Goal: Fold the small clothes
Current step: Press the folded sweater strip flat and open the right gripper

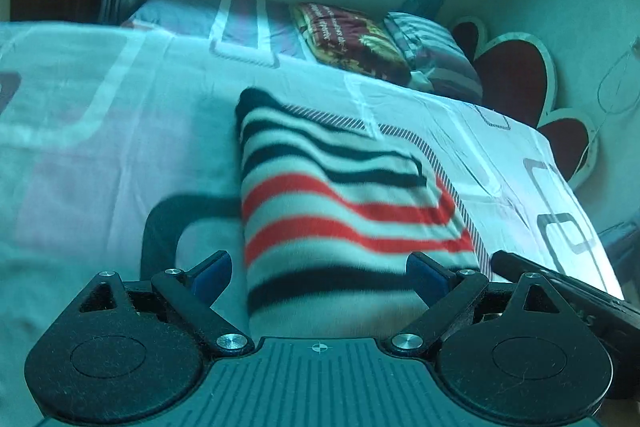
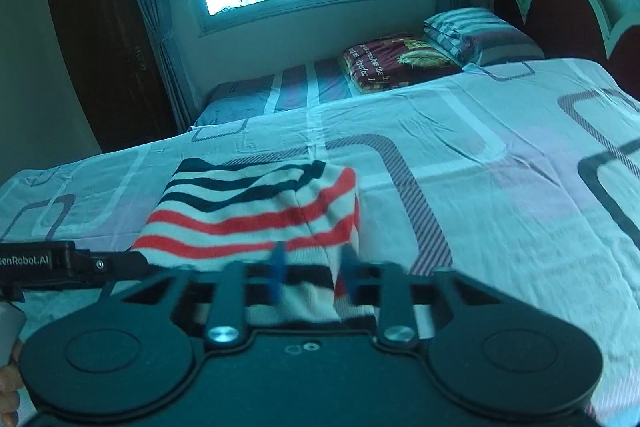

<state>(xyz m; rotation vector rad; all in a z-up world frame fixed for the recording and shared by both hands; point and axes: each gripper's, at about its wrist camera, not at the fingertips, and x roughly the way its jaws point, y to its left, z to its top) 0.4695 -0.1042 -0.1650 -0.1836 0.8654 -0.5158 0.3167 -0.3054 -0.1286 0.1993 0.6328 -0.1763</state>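
Here, a striped garment [image 1: 352, 203] is seen folded into a compact bundle on the patterned bedsheet [image 1: 100, 147], with navy bands at its far end, red bands in the middle and one more navy band at the near edge; to the left of the garment, in the left wrist view, bare sheet and a curved shadow are seen; the left gripper [image 1: 320, 275] is held with its blue pads [image 1: 212, 275] spread wide, one on either side of the garment's near end, and nothing is clasped; to the right of the garment a dark gripper body [image 1: 560, 291] is seen. In the right wrist view the right gripper [image 2: 314, 273] is blurred; its pads [image 2: 280, 271] are set narrowly apart over the garment's near edge, and whether cloth is pinched cannot be told. Beyond the garment a maroon folded blanket [image 2: 394, 61] and a striped pillow [image 2: 476, 31] are seen.
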